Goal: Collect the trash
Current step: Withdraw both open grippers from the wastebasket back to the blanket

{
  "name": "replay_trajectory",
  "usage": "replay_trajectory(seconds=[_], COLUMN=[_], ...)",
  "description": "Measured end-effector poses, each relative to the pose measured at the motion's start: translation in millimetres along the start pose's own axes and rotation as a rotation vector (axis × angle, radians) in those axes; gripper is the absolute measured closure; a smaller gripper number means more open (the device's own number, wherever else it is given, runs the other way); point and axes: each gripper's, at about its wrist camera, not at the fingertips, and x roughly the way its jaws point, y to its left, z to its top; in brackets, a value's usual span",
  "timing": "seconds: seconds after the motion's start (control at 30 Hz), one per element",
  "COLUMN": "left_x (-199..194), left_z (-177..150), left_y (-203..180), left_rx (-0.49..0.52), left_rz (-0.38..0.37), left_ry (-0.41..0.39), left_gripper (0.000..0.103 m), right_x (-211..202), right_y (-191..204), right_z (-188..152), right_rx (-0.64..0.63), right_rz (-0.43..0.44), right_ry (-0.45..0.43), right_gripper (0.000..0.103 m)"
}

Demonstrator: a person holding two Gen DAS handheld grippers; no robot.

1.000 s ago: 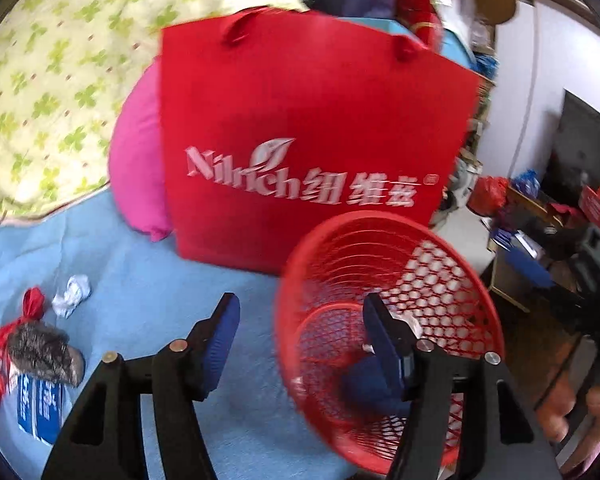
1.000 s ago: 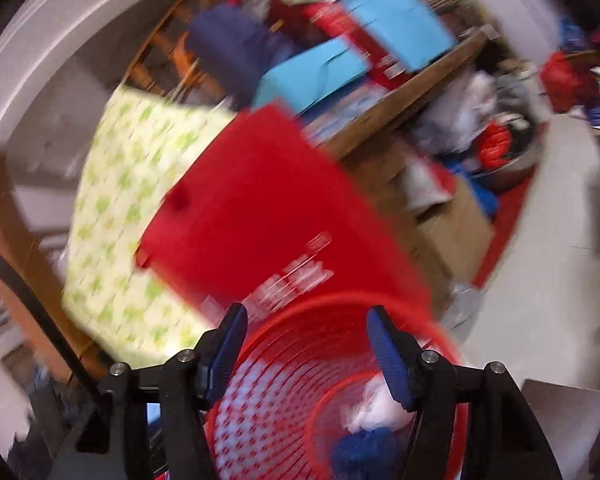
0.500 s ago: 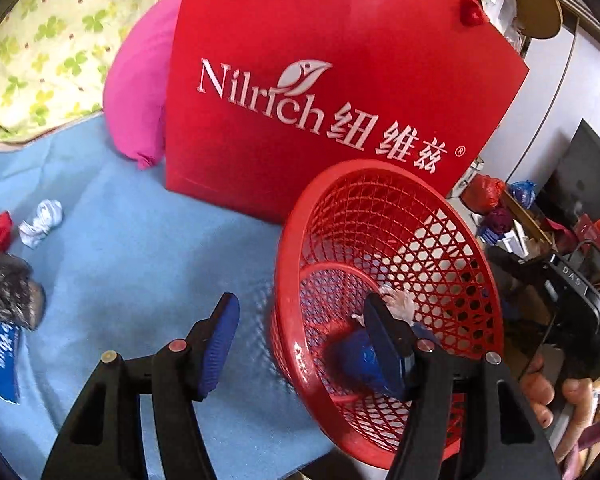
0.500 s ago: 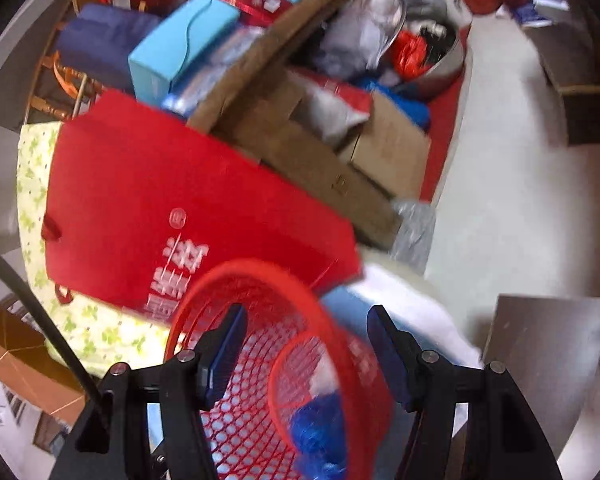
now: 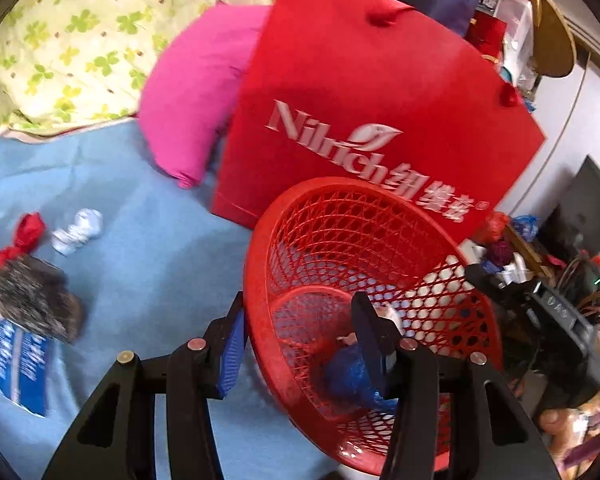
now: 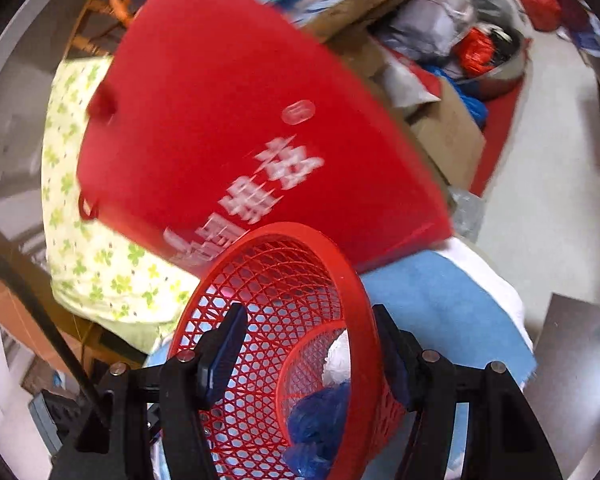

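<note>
A red mesh basket [image 5: 380, 264] lies tilted on the blue sheet [image 5: 140, 264], mouth toward me, with a blue crumpled bag [image 5: 348, 372] and white paper [image 5: 390, 314] inside. My left gripper [image 5: 300, 344] straddles its near rim, one finger outside and one inside. Its jaws are closing, but the inner pad stands off the wall. In the right wrist view my right gripper [image 6: 308, 350] straddles the basket [image 6: 284, 280] at its right rim without clamping it. Loose on the sheet lie a white paper wad [image 5: 78, 230], a dark bundle tied in red [image 5: 28, 308] and a blue-white packet [image 5: 20, 364].
A big red paper bag [image 5: 360, 92] stands right behind the basket, with a pink cushion [image 5: 196, 92] and a clover-print quilt [image 5: 80, 32] to its left. Past the bed's edge are bare floor [image 6: 548, 184], cardboard boxes [image 6: 452, 136] and piled clutter.
The left gripper's fingers have drawn closer together across the basket's near rim. Both views have swung, and the basket now sits further in between the right gripper's fingers.
</note>
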Motion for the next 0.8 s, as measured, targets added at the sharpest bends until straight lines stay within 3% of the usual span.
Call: replay_trajectory(seconds=[0.1,0.17,0.23,0.37,0.47,0.6,0.7,0.8], left_x=[12,15,11,-21,-52,-97,-127,-154], left_z=[-9,-14,-21,-33,-46,-75,-97,-115], left_y=[16,26,33,46,62,107,153,208], left_rx=[-0.01,-0.049,-0.082,-0.075,-0.046,-0.029,-0.066,-0.123], left_rz=[0.051,0.04,0.034,0.066,0.112,0.246,0.358,0.496], left_ry=[0.029,0.052,0.05,-0.018,-0.082,-0.149,-0.18,-0.213], left_gripper=[0.051,0.051,0.05,0.039,0.035,0.035,0.035,0.035], right_x=[24,24,12,-22,-57,-101,-108,-99], right_y=[13,13,16,24,43,90,128,179], right_z=[-10,-14,-12,-13,-21,-56,-86,-124], right_rx=[-0.05,-0.043,-0.06,-0.104,-0.188,-0.361,-0.467,-0.598], right_rz=[-0.074,-0.07,-0.079,-0.131,-0.157,-0.052,0.091,0.248], right_ry=[0.069,0.069,0.007,-0.177,-0.372,-0.618,-0.635,-0.569], right_gripper=[0.037,0.037,0.036,0.036,0.036,0.031,0.029,0.023])
